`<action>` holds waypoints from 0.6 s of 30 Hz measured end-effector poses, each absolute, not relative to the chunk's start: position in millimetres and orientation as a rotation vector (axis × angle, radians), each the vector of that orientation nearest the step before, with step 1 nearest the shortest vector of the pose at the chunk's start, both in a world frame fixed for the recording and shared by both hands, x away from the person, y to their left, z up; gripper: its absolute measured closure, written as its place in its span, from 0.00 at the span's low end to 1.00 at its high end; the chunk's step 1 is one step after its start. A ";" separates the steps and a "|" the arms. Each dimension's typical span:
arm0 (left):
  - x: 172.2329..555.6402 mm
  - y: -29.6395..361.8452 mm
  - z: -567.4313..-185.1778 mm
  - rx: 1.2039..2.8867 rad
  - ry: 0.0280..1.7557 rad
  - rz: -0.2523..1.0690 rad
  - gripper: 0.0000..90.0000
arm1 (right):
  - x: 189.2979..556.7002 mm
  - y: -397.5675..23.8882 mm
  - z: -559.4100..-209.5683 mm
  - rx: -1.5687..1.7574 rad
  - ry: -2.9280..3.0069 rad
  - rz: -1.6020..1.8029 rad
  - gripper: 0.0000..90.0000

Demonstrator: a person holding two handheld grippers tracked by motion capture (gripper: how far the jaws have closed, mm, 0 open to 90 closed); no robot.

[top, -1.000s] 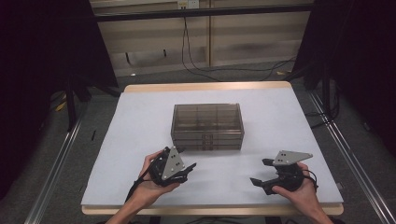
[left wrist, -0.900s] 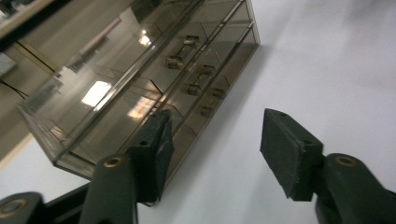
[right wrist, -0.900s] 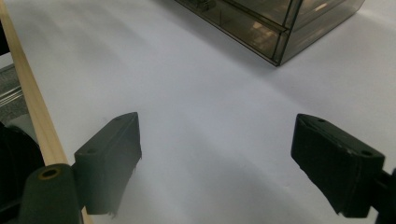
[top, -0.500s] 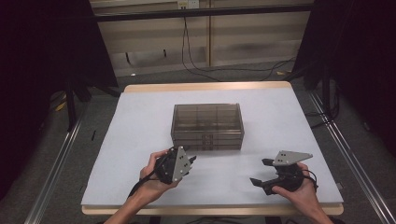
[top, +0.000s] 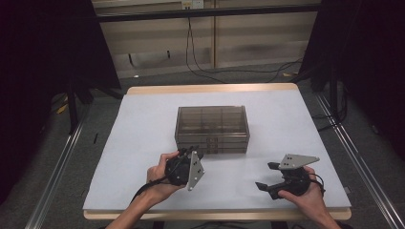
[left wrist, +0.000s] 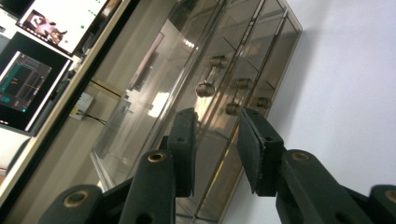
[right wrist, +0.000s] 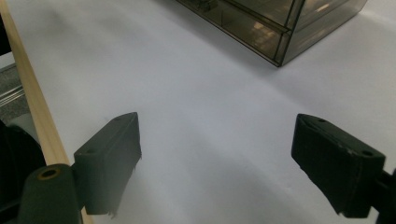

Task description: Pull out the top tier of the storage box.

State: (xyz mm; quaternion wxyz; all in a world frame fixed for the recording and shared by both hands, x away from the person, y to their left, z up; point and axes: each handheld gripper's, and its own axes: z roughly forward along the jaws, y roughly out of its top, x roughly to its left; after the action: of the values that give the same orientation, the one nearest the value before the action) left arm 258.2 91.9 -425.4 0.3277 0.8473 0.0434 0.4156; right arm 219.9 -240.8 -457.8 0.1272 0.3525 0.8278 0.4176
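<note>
A smoky see-through drawer box [top: 212, 126] stands mid-table, its small round knobs [left wrist: 205, 88] facing the person. My left gripper [top: 191, 152] is turned on its side just in front of the box's lower left corner. In the left gripper view it [left wrist: 215, 140] points at the drawer fronts. Its jaws have just been closing to a narrow gap, and nothing is between them. They are short of the knobs. My right gripper [top: 265, 175] rests near the front right of the table, jaws wide apart and empty over the bare white surface [right wrist: 217, 154].
The white table top [top: 143, 124] has a wooden edge [right wrist: 32, 102] close to my right gripper. Cables [top: 229, 71] lie on the floor behind the table. Lit screens [left wrist: 28, 70] stand off to one side.
My left gripper rolled onto its side, edged toward the box front, and its jaws narrowed. The right gripper has not moved.
</note>
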 end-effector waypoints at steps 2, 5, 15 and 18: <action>257.2 89.4 -427.3 2.222 0.119 1.106 0.75 | 219.6 -241.1 -457.7 1.021 2.408 1.221 0.18; 258.4 86.7 -428.1 2.226 0.076 1.164 0.76 | 219.8 -241.2 -457.8 1.024 2.409 1.220 0.18; 262.8 80.6 -433.3 2.237 0.025 1.285 0.77 | 219.9 -240.9 -457.9 1.024 2.409 1.216 0.18; 262.6 75.2 -436.5 2.255 -0.001 1.317 0.77 | 219.9 -240.9 -457.9 1.023 2.410 1.218 0.18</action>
State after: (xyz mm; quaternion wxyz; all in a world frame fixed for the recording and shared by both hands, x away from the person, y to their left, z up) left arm 262.6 75.2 -436.5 0.2621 0.8334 -0.0004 0.4866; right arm 219.9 -240.9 -457.9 0.1267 0.3515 0.8278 0.4185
